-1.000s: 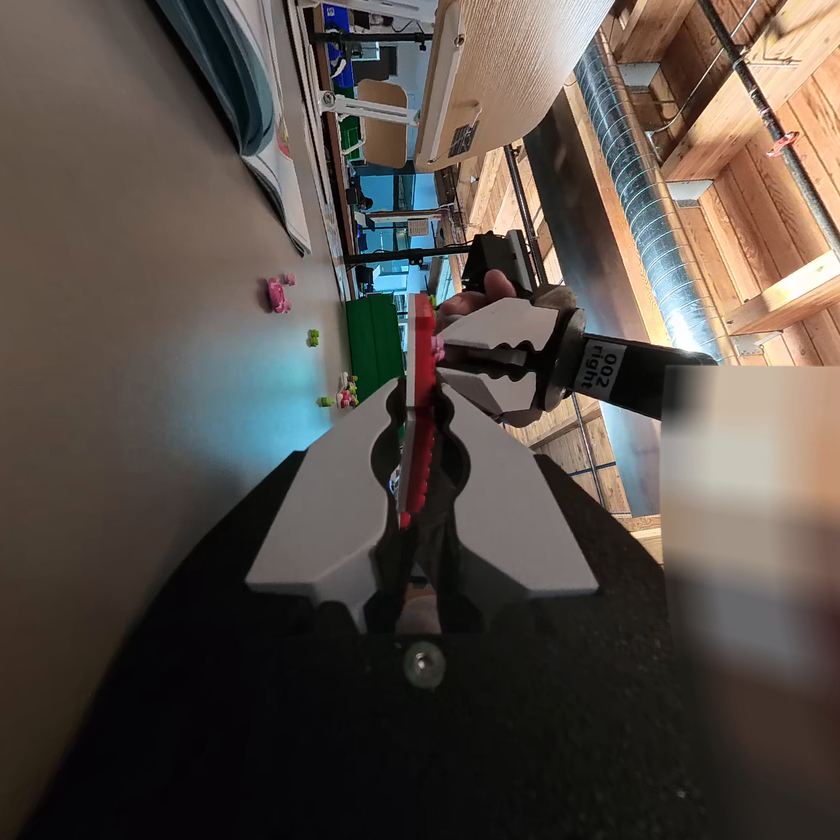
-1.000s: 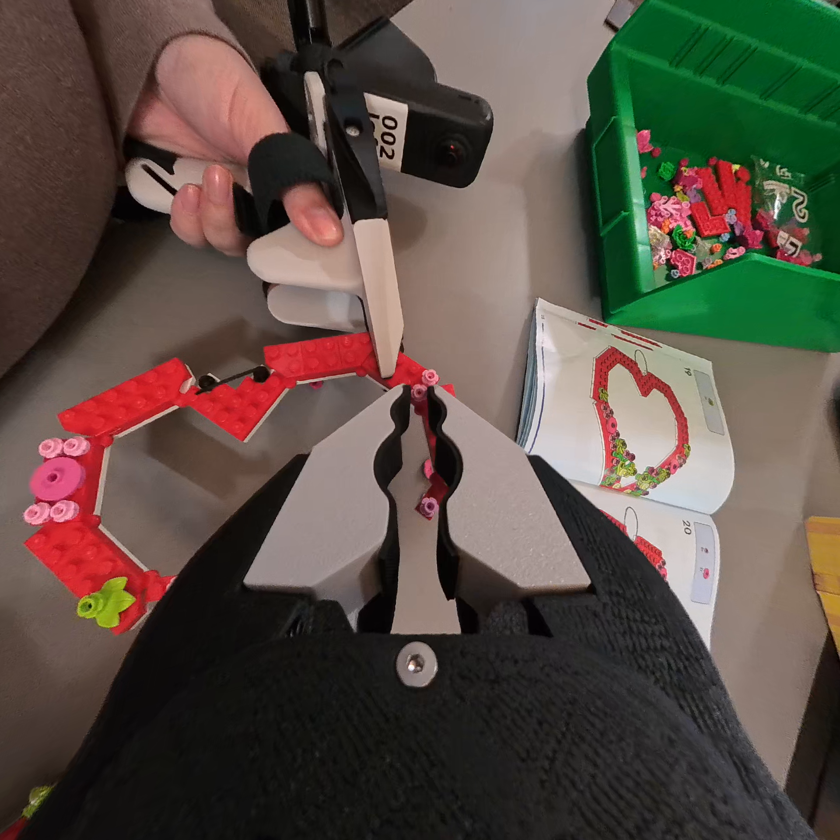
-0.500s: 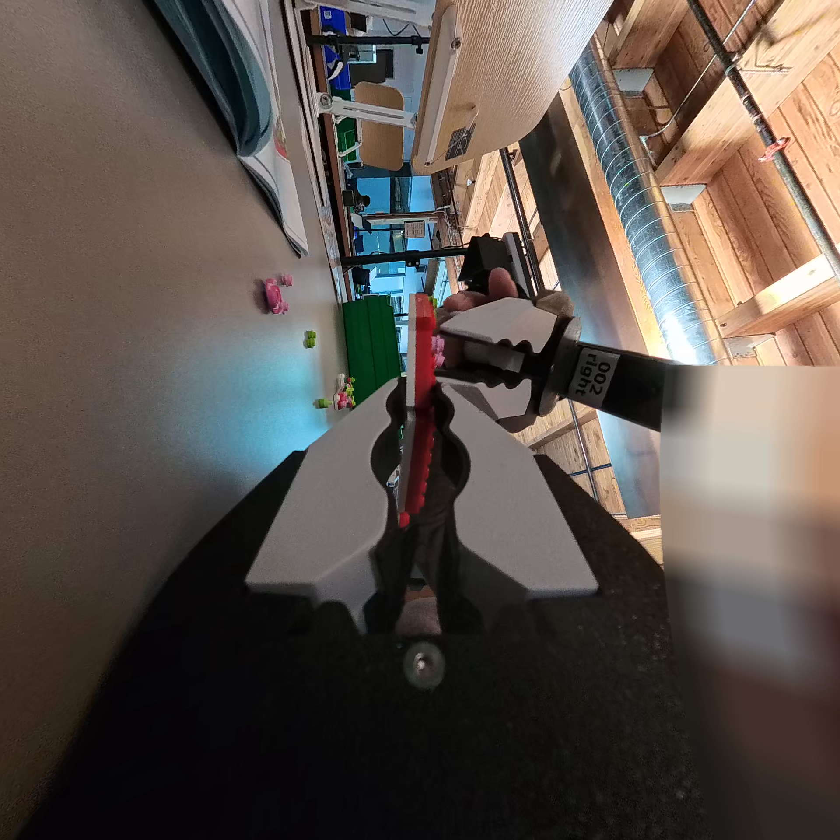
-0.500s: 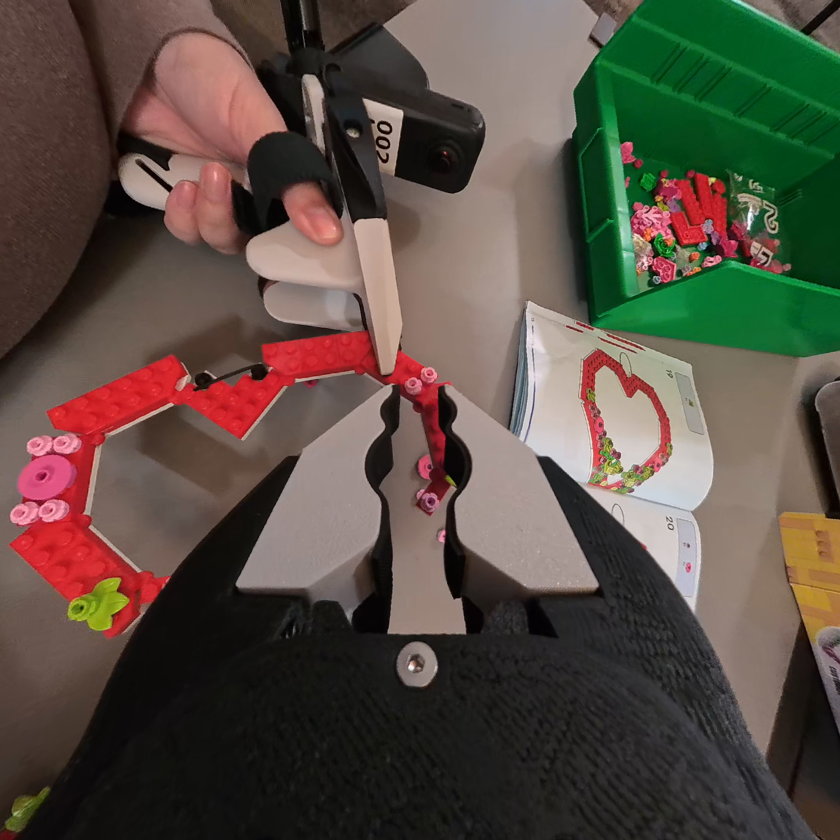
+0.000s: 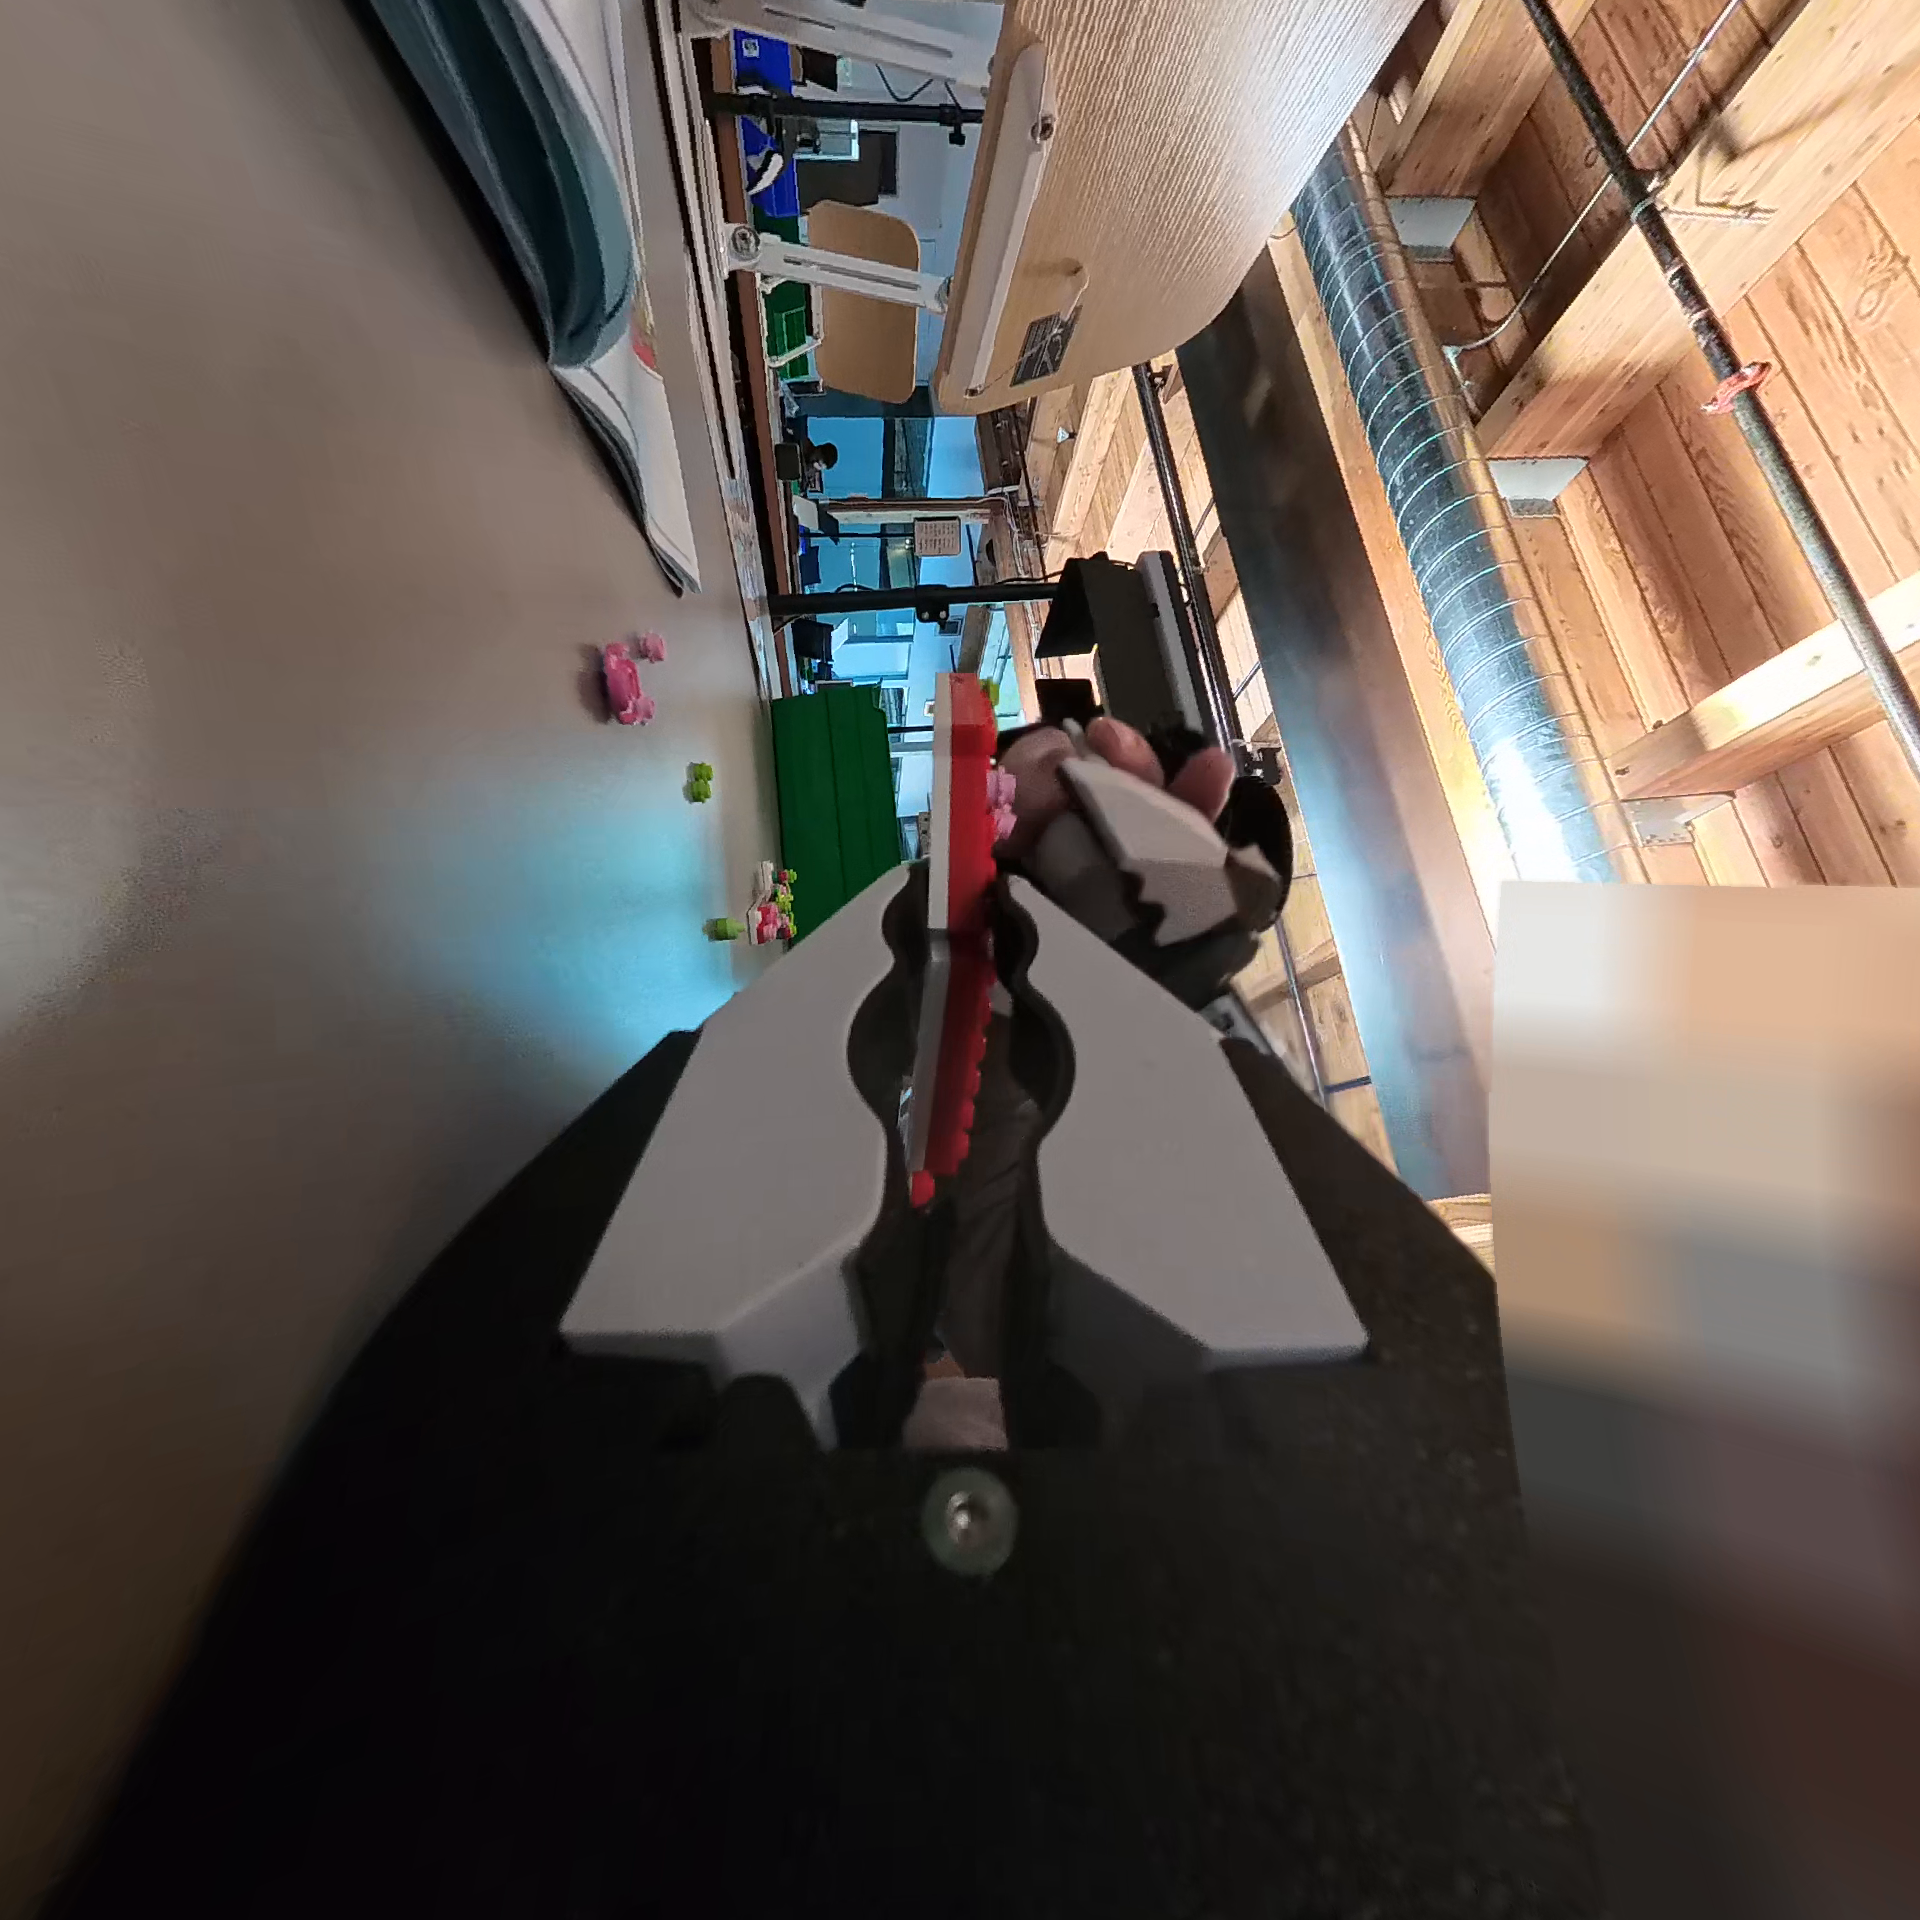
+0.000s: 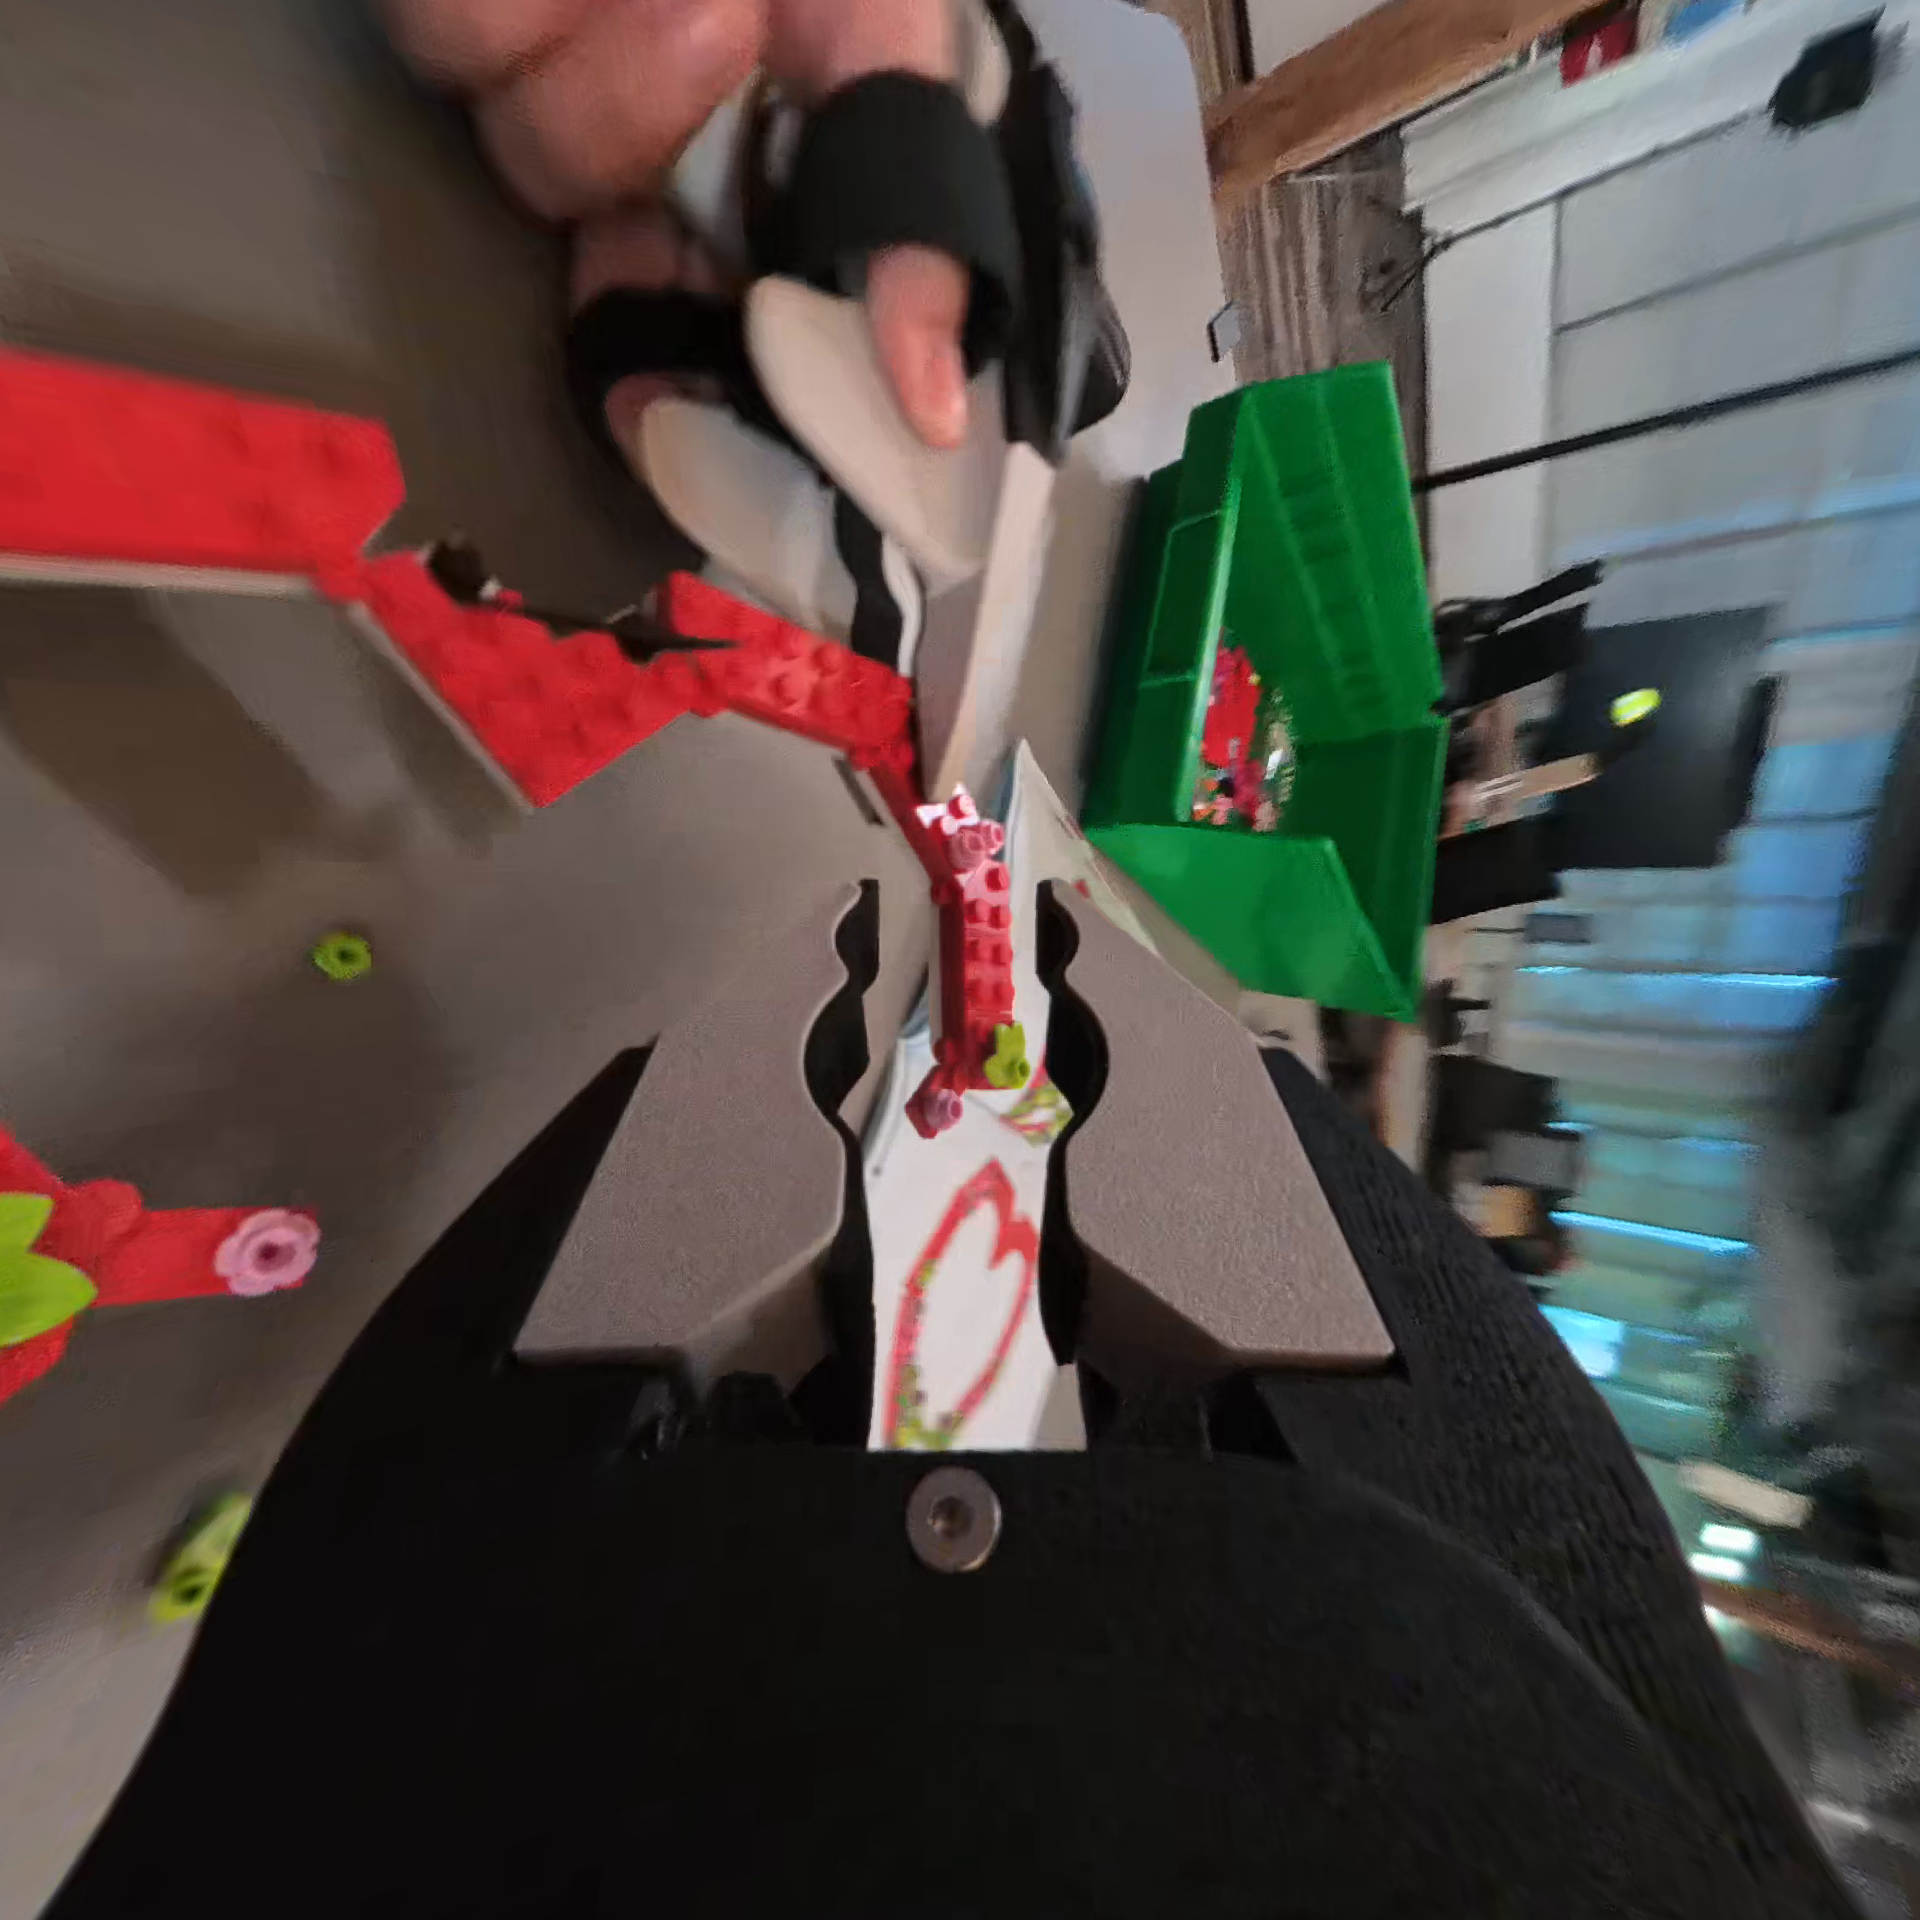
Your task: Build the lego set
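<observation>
A red heart-shaped Lego frame (image 6: 582,675) with pink flowers (image 6: 267,1252) and lime leaves (image 6: 31,1278) hangs above the grey table. My left gripper (image 5: 956,904) is shut on the frame's edge (image 5: 961,831) and holds it edge-on in the left wrist view. In the right wrist view the left gripper (image 6: 920,717) clamps the frame from above. My right gripper (image 6: 951,894) is open, its fingers on either side of a frame arm (image 6: 982,966) that carries small pink studs and a lime piece. It touches neither. It also shows in the left wrist view (image 5: 1049,821), close to the frame's studded face.
A green bin (image 6: 1278,914) of loose pieces stands beyond the frame, also in the left wrist view (image 5: 831,800). An open instruction booklet (image 6: 966,1299) lies under my right gripper. Loose pink (image 5: 629,681) and lime (image 5: 701,779) pieces lie on the table, as do lime pieces (image 6: 343,954).
My right gripper has opened from nearly shut around the frame arm and swung round, so its view is tilted and blurred. My left gripper keeps its hold on the frame.
</observation>
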